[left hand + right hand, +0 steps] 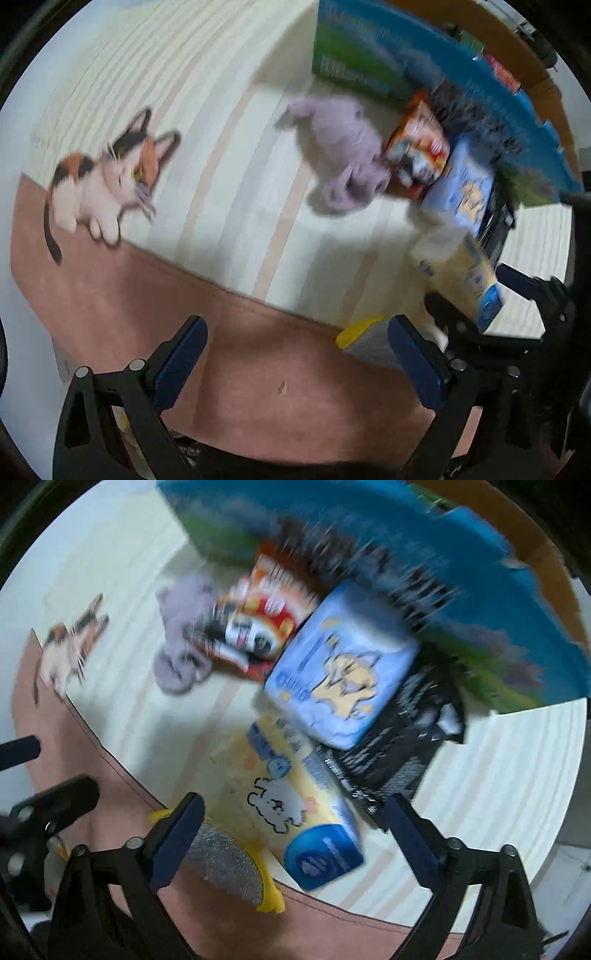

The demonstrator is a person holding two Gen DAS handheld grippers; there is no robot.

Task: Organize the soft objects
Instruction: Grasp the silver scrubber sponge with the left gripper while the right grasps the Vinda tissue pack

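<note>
Both claws released; soft goods heaped on the bench.

The left claw (295, 354) and right claw (295, 830) stood spread, holding nothing. The lilac plush (343, 155) lay far right, touching the red packet (417, 147) beside the blue box (369, 51). Judged light and yielding; best pinched across its body. Frames were blurred.

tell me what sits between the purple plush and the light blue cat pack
The red-orange snack packet lies between the purple plush and the light blue pack, overlapping the plush's edge; the right wrist view shows it best.
</note>
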